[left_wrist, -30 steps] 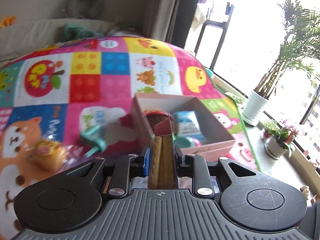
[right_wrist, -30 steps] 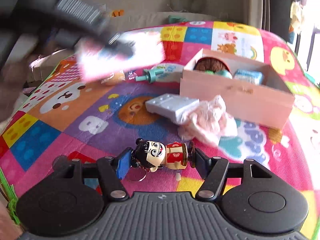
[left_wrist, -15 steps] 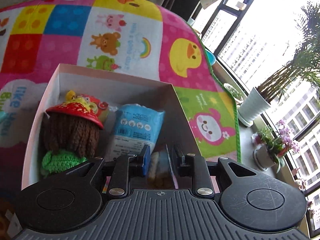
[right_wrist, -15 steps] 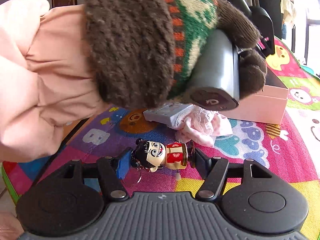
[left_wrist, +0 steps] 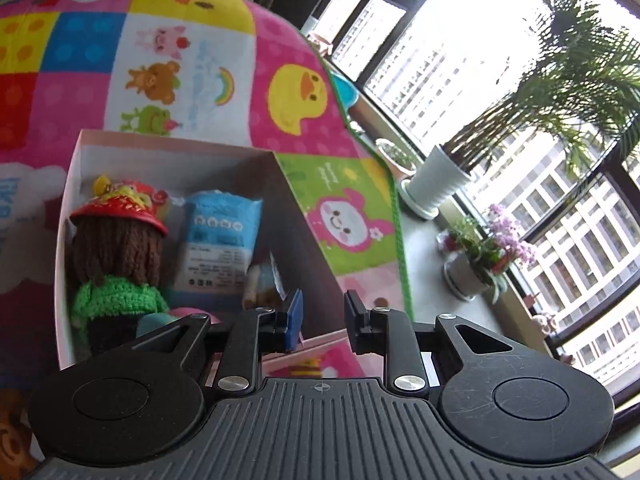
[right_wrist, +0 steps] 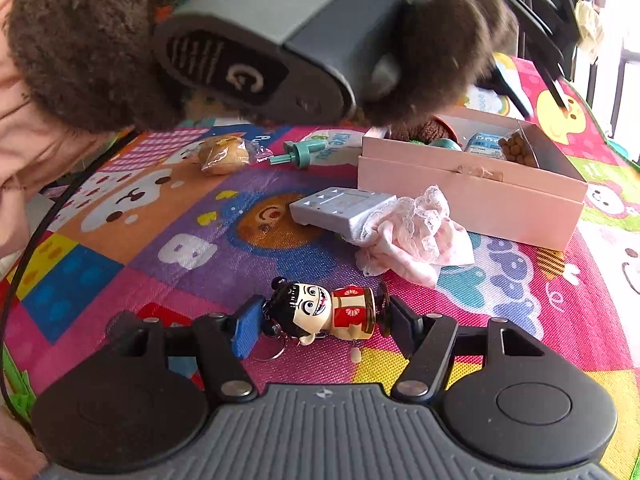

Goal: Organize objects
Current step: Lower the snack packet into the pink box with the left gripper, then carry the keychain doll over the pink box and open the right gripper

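Observation:
My left gripper is open and empty above the near right corner of the pink box. A snack packet lies in the box just ahead of its left finger, beside a blue pack and a knitted doll. My right gripper is shut on a small figurine keychain, held sideways just above the mat. The box and the packet also show in the right wrist view, at the right.
On the colourful mat lie a grey plastic block, pink lace cloth, a teal-capped bottle and a wrapped bun. The gloved hand with the left gripper fills the top. Potted plants stand by the window.
My left gripper moved over the box, opened and let go of the snack packet, which now lies inside. My right gripper stays still, holding the figurine.

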Action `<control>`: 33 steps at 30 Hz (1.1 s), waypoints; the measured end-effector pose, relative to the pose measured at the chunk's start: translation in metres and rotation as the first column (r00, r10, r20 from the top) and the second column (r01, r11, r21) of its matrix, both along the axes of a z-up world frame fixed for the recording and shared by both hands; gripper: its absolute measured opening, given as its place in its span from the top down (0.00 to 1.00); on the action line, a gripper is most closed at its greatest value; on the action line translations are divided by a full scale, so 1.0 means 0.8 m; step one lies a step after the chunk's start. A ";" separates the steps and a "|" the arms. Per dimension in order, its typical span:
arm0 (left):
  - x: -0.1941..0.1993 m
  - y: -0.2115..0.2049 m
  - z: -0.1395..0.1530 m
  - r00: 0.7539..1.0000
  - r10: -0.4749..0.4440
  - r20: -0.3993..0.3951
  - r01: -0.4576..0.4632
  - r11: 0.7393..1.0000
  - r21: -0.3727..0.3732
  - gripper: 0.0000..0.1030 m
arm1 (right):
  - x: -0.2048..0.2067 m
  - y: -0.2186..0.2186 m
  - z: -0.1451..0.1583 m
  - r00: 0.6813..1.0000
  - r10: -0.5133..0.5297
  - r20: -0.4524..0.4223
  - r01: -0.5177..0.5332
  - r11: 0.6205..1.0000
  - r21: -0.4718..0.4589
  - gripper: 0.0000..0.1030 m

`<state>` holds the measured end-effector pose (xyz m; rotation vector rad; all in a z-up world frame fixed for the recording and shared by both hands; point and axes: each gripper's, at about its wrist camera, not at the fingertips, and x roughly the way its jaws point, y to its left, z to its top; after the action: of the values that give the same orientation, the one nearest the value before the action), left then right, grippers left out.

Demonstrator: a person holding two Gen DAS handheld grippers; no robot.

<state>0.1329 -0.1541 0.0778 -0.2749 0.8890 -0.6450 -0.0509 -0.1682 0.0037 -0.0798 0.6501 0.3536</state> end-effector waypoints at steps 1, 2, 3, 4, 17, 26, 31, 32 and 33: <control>0.006 -0.001 -0.009 1.000 0.017 -0.011 -0.016 1.000 0.020 0.75 | 0.001 0.001 -0.001 1.000 -0.004 0.000 0.004 1.000 -0.005 0.37; 0.011 0.000 -0.015 0.999 0.035 -0.022 -0.034 0.999 0.032 0.77 | 0.000 0.001 -0.001 1.000 -0.007 0.001 0.007 1.000 -0.009 0.37; 0.016 0.006 -0.022 0.998 0.052 -0.032 -0.052 0.998 0.026 0.79 | 0.000 0.002 -0.001 1.000 -0.009 0.001 0.009 1.000 -0.013 0.37; 0.018 0.011 -0.024 0.998 0.057 -0.036 -0.056 0.998 0.010 0.79 | 0.000 0.003 -0.002 1.000 -0.009 0.001 0.010 1.000 -0.015 0.37; -0.145 0.206 0.013 0.908 0.199 0.370 -0.215 0.977 0.003 0.79 | 0.008 -0.013 0.021 0.999 0.017 -0.039 -0.016 1.000 0.026 0.37; -0.184 0.280 -0.064 0.921 0.313 0.233 -0.315 0.949 -0.031 0.79 | 0.057 -0.079 0.161 0.996 -0.087 0.029 0.082 0.988 0.129 0.37; -0.193 0.286 -0.064 0.921 0.308 0.237 -0.299 0.951 -0.073 0.79 | 0.158 -0.089 0.208 0.968 -0.228 0.107 0.222 0.973 0.067 0.37; -0.193 0.286 -0.063 0.922 0.305 0.238 -0.295 0.952 -0.075 0.79 | 0.178 -0.088 0.212 0.954 -0.262 0.145 0.258 0.965 0.042 0.37; -0.195 0.287 -0.062 0.923 0.300 0.239 -0.291 0.954 -0.075 0.79 | 0.201 -0.088 0.213 0.945 -0.286 0.160 0.287 0.958 0.014 0.35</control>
<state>-0.0232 0.0752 0.0286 -0.3469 0.5794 -0.4032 0.1099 -0.2389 0.1738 -0.0211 0.4943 0.0614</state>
